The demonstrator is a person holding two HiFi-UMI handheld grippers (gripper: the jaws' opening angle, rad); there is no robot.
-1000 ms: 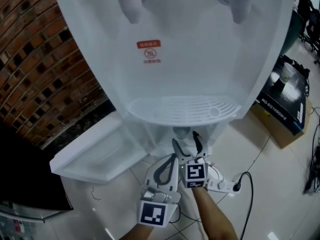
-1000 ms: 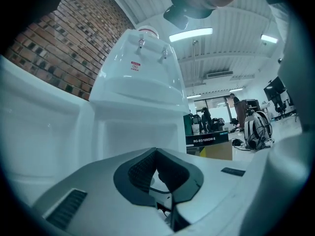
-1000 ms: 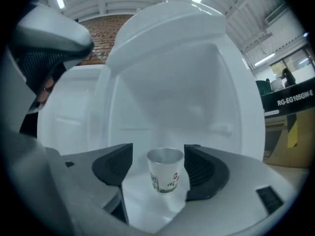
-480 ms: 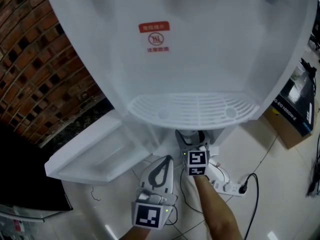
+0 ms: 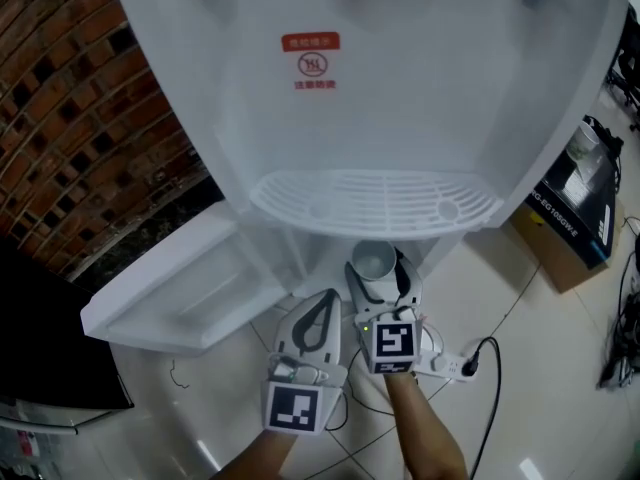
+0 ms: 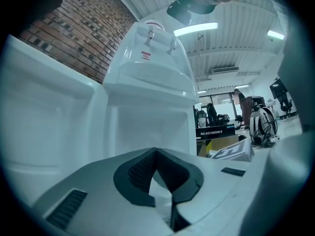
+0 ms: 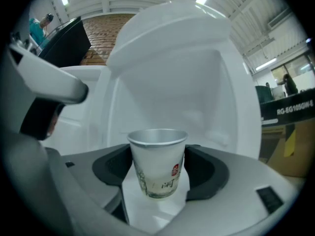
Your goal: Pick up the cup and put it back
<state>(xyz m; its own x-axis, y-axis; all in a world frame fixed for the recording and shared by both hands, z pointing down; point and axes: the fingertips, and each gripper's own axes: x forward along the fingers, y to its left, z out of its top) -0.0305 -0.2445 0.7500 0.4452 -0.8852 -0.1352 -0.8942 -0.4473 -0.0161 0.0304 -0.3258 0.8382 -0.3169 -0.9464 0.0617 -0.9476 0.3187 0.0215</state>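
Note:
A white paper cup with grey print and a small red mark stands upright between the jaws of my right gripper, just below the dispenser's drip tray. In the right gripper view the cup fills the gap of the right gripper. The dark pads lie against its sides and the jaws are closing on it. The dispenser's open lower cabinet lies behind it. My left gripper hangs beside it on the left, and in its own view the left gripper is shut with nothing in it.
The white water dispenser towers ahead, its lower door swung open to the left. A brick wall runs along the left. A power strip with a black cable lies on the tiled floor, and a black box stands at the right.
Half a second ago the drip tray hid the cup. Now the cup shows below the tray, and the right gripper has drawn back toward me. The left gripper has hardly moved.

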